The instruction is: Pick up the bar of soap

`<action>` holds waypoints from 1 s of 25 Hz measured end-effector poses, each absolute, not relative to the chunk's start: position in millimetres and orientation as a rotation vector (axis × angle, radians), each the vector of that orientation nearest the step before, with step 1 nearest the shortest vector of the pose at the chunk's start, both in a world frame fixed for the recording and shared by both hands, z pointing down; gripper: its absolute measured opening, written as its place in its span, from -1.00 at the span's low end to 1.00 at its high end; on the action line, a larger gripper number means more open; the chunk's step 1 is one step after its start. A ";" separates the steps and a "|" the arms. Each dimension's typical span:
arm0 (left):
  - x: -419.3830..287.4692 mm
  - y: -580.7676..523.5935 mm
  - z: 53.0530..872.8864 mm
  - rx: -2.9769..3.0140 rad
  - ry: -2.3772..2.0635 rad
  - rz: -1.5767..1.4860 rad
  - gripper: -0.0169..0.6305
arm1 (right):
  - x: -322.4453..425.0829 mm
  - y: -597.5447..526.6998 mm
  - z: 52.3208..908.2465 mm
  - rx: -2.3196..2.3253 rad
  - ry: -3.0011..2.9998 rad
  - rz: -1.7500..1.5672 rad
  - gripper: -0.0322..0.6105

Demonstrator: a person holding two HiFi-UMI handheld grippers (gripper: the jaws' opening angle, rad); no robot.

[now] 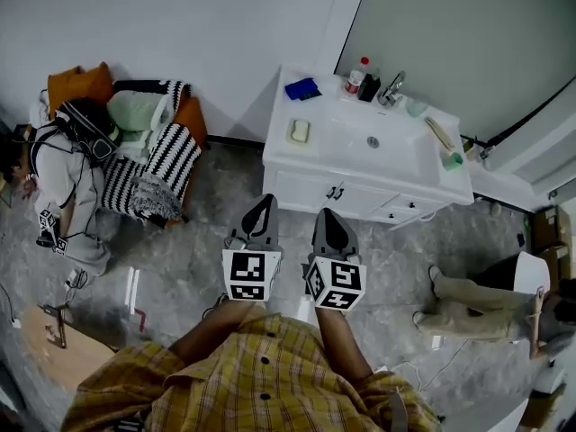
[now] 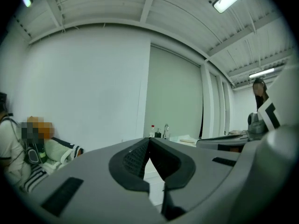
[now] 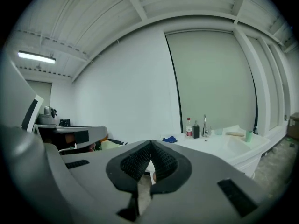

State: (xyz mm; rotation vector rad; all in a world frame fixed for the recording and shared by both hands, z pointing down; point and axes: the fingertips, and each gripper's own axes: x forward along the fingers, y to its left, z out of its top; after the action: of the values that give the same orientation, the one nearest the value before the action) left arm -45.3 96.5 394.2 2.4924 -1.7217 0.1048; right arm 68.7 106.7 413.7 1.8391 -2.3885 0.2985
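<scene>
Right gripper [image 1: 327,216] and left gripper [image 1: 263,203] are both closed and empty, held side by side well short of the worktop [image 1: 335,131]. We judge the task to be at its opening step, with the reach not yet begun. Soap [image 1: 299,130] lies flat near the worktop's left edge, left of the basin [image 1: 387,156] and in front of a blue cloth [image 1: 302,88]. Its long axis appears to run from front edge to back edge, though it is small in view. Next move, in our judgement: step in, open one gripper, descend and close across the soap's short width
</scene>
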 end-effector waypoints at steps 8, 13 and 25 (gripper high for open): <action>-89.8 35.8 396.4 2.491 -1.656 0.115 -0.91 | 31.4 48.4 415.0 1.873 -2.324 0.317 -0.84; -97.7 14.6 403.1 2.508 -1.639 0.154 -0.91 | 29.3 25.4 425.8 1.902 -2.276 0.369 -0.84; -94.9 -87.4 425.0 2.535 -1.647 0.239 -0.91 | 38.3 -79.6 451.8 1.933 -2.254 0.427 -0.84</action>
State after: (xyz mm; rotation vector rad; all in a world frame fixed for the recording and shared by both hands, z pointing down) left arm -94.9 -87.4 425.0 2.5354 -1.6466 0.2390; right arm 38.3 -79.6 451.8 1.9332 -2.2541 0.4266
